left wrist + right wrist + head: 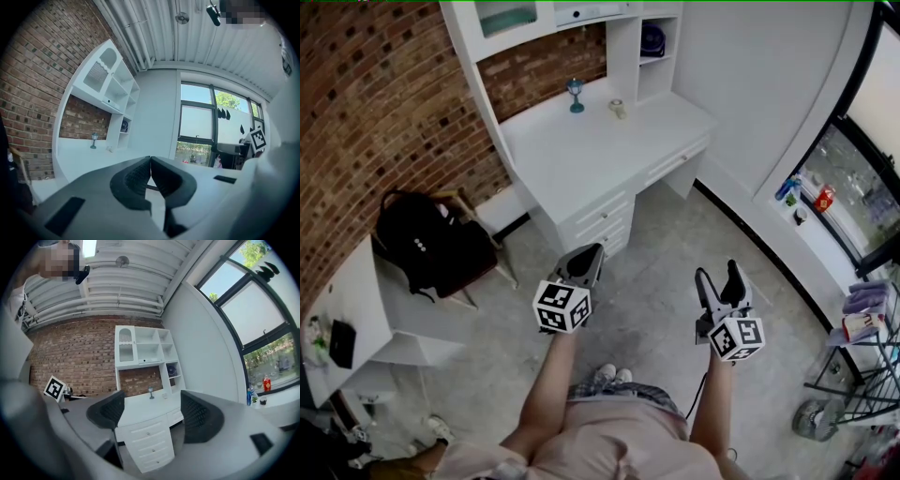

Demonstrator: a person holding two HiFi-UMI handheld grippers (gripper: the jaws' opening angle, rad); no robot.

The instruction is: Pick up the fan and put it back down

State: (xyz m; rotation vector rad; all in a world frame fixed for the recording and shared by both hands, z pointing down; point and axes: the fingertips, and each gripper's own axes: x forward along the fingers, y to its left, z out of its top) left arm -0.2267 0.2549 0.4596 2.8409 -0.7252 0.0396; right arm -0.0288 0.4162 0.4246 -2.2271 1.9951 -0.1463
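The fan (652, 39) is a small dark round one standing in an open cubby of the white shelf unit above the white desk (591, 159). It also shows in the right gripper view as the fan (172, 370) and, tiny, in the left gripper view as the fan (124, 125). Both grippers are held level over the floor, well short of the desk. My left gripper (592, 253) is shut, its pads meeting with nothing between them (150, 161). My right gripper (720, 274) stands open and empty (152, 406).
A small teal lamp (576, 94) and a little pale object (619, 109) stand on the desk. A black backpack (422, 242) rests on a chair at the left. Bottles (789, 187) line the window ledge, and a wire rack (862, 361) stands at the right.
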